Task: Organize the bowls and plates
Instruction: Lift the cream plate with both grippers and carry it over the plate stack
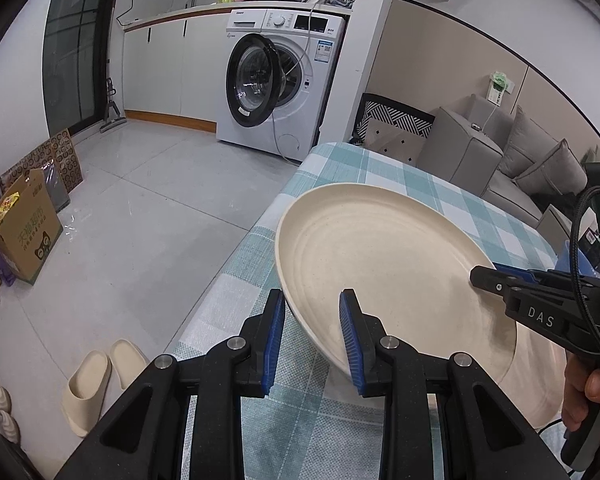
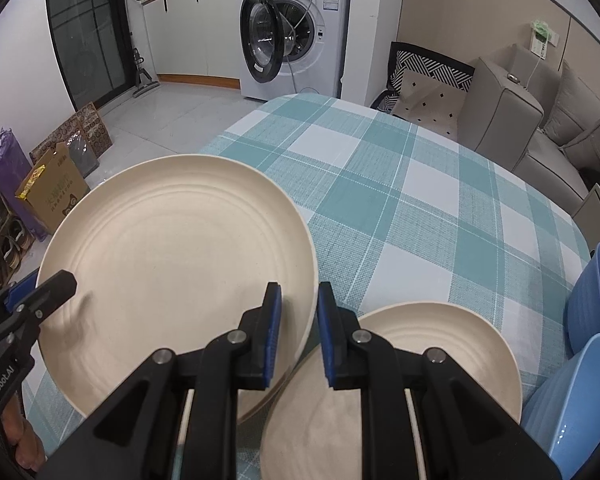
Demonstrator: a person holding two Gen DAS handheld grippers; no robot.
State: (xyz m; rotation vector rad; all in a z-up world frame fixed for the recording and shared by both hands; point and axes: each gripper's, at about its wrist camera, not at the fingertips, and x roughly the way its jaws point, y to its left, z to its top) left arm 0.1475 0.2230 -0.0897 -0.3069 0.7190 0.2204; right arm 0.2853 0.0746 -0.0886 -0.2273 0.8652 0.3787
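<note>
A cream plate (image 2: 172,264) is held tilted above the checked tabletop (image 2: 380,200), carried from both sides: the left gripper (image 1: 312,340) has its jaws clenched on the plate's near-left rim, and the right gripper (image 2: 298,332) has its jaws clenched on the opposite rim. The plate holds nothing. Under its right edge a second cream plate (image 2: 440,360) lies flat on the tabletop, also with nothing in it. Just beside that plate, at the right edge of the right wrist view, stand two blue bowls (image 2: 580,396), one behind the other; their insides are hard to see. Farther off stands a washing machine (image 1: 284,80) with its door open, and a cardboard box (image 1: 24,228) with packets in it sits on the floor.
</note>
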